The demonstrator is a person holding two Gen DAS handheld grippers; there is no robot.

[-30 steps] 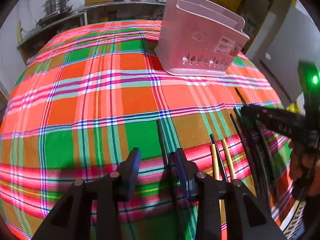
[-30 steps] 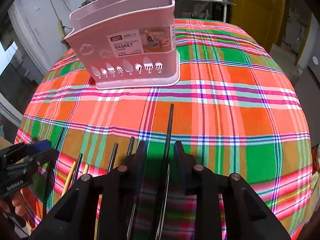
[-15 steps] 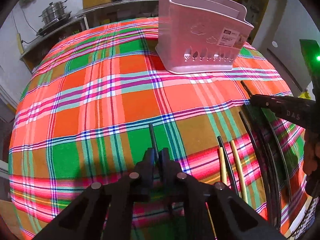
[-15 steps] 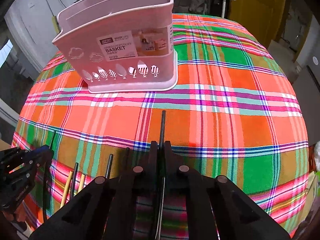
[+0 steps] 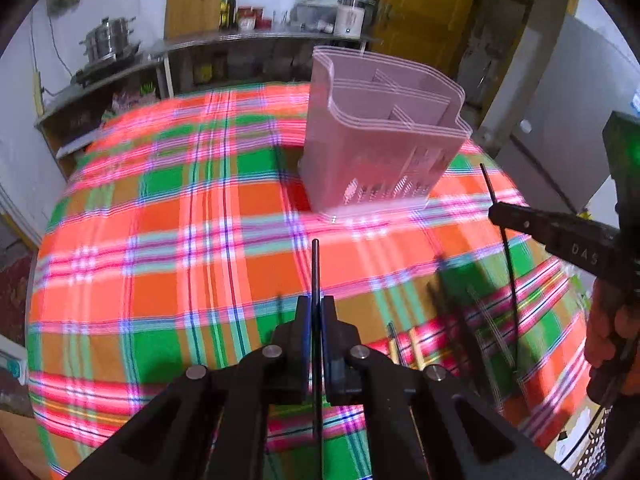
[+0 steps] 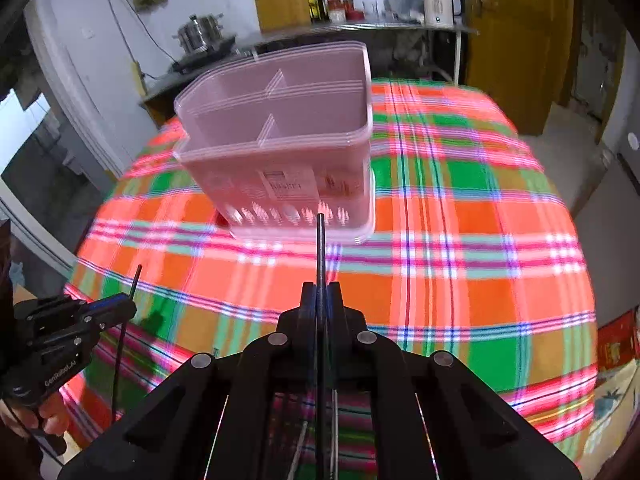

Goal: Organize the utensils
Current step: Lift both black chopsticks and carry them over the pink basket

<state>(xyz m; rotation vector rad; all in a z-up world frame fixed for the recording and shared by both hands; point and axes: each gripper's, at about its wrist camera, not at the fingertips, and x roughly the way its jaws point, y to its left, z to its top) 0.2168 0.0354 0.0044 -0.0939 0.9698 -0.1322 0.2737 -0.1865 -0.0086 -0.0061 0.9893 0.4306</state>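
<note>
A pink divided utensil basket (image 5: 380, 140) (image 6: 280, 128) stands upright on the plaid table, far side. My left gripper (image 5: 315, 302) is shut on a black chopstick (image 5: 315, 264) that sticks forward past the jaws, lifted off the cloth. My right gripper (image 6: 320, 290) is shut on another black chopstick (image 6: 320, 244), its tip in front of the basket's lower wall. Each wrist view shows the other gripper from the side: the right gripper (image 5: 498, 212) with its thin stick (image 5: 507, 256), the left gripper (image 6: 128, 306) with its stick (image 6: 136, 276).
Several more chopsticks (image 5: 404, 350), black and yellow, lie on the plaid tablecloth (image 5: 160, 240) near its front edge, between the two grippers. A person's hand (image 5: 608, 332) holds the right gripper. Behind the table a shelf (image 6: 320, 28) carries pots, bottles and a kettle.
Both grippers closed on one black chopstick each where it lay on the cloth, then rose with it. The basket now appears lower and farther in both views.
</note>
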